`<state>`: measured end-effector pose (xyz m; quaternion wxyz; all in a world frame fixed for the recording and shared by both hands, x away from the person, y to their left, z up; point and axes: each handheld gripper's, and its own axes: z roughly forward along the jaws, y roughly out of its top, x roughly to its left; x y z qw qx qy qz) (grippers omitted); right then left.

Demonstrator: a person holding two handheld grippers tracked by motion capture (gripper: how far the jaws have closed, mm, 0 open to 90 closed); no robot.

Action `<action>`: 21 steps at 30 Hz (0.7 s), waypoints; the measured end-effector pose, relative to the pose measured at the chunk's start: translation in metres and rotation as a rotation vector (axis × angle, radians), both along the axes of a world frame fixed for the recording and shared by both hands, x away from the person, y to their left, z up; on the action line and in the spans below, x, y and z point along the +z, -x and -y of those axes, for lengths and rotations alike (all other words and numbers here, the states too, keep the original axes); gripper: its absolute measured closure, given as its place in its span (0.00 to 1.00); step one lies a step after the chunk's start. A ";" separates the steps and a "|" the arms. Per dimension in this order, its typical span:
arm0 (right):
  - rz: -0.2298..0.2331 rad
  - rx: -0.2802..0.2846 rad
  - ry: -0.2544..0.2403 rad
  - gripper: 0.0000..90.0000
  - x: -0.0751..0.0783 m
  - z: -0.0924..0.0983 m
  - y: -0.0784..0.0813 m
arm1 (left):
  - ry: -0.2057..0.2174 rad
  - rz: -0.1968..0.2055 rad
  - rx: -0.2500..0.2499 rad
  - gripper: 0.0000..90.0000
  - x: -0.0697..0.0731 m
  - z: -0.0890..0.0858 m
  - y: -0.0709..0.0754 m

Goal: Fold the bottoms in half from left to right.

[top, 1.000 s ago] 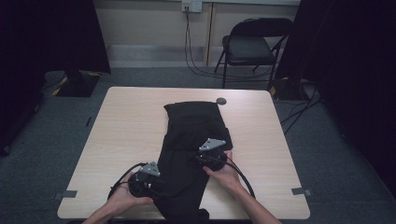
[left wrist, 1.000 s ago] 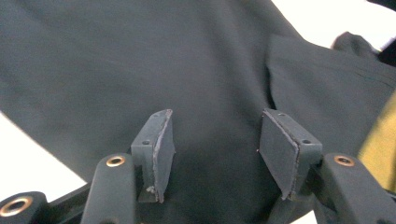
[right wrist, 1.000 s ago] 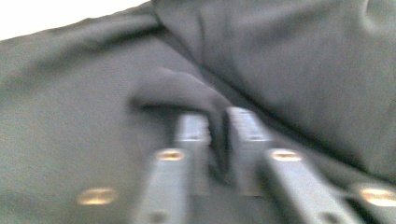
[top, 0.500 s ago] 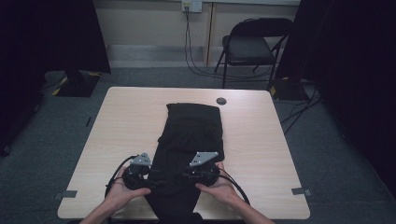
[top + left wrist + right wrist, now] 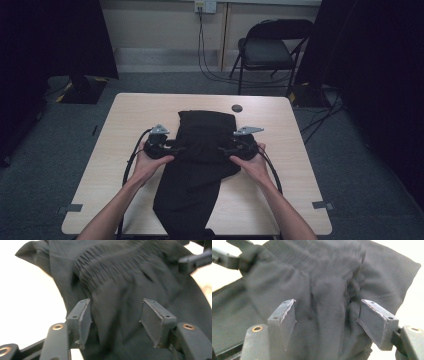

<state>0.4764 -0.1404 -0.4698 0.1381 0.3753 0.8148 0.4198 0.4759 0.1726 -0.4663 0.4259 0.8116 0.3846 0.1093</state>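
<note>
A black garment (image 5: 202, 150) lies lengthwise on the light wooden table (image 5: 125, 125), its near end hanging over the front edge. My left gripper (image 5: 179, 148) points in at its left edge, my right gripper (image 5: 223, 148) at its right edge. In the left gripper view the jaws have just been opening and my left gripper (image 5: 116, 308) stands open over wrinkled cloth (image 5: 120, 277) with a gathered band. In the right gripper view my right gripper (image 5: 328, 308) has also just been opening; a raised fold (image 5: 329, 300) lies between its pads, untouched.
A small dark round disc (image 5: 237, 108) lies on the table beyond the garment. A folding chair (image 5: 270, 50) and floor cables stand behind the table. Bare tabletop lies on both sides of the garment. The other gripper (image 5: 196, 260) shows across the cloth.
Both hands have moved away from the front edge toward the table's middle and farther apart. The right gripper has let go of the cloth and opened.
</note>
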 end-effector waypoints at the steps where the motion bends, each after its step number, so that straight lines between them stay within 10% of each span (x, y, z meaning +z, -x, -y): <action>1: -0.008 -0.008 0.020 0.32 -0.006 -0.002 -0.002 | -0.026 -0.001 -0.005 0.43 -0.003 0.005 -0.004; 4: -0.032 -0.025 0.017 0.35 -0.022 -0.004 -0.007 | -0.088 -0.022 -0.022 0.47 -0.016 0.016 -0.011; 8: 0.020 -0.030 0.012 0.78 -0.017 -0.006 -0.008 | -0.064 0.017 -0.002 0.85 -0.006 0.018 -0.014; 16: 0.182 -0.040 -0.113 0.94 0.076 0.007 -0.007 | 0.072 0.229 -0.036 0.88 0.102 0.015 -0.001; 21: 0.264 0.032 -0.186 0.95 0.122 0.014 0.031 | 0.139 0.269 -0.108 0.87 0.129 0.000 0.046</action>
